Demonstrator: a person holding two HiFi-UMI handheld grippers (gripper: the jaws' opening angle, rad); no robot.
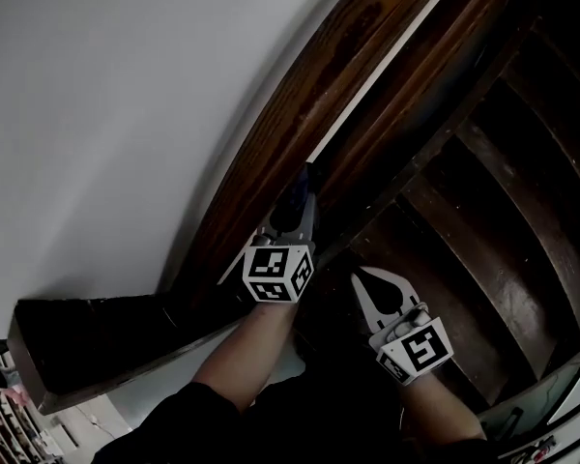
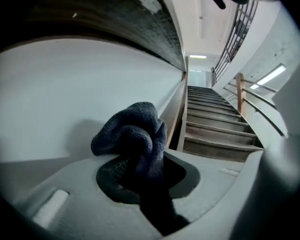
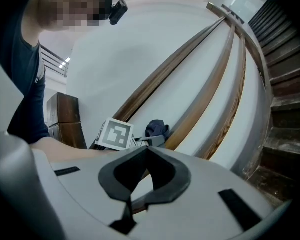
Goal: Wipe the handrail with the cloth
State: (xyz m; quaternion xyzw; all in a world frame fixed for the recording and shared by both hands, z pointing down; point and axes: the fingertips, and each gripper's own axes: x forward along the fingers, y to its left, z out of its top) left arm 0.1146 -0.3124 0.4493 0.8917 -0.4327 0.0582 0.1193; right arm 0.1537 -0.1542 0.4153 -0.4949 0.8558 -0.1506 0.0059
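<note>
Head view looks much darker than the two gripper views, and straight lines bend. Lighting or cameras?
Head view: dim, the wooden handrail and stairs nearly black beside the pale wall. Left gripper view: brighter, a ceiling light glaring far up, lines bent by the wide lens, corners dark, cloth sharp. Right gripper view: evenly lit, handrail bowed by the lens too.

The cloth (image 2: 132, 134) is dark blue. The handrail (image 1: 309, 114) is dark brown wood with darker streaks, the wall (image 1: 106, 114) beside it is plain white, and the stairs (image 1: 493, 249) are dark brown. The left gripper (image 1: 304, 196) and right gripper (image 1: 370, 280) are light grey with black inside, and their cubes (image 1: 278, 274) are white with black squares.
</note>
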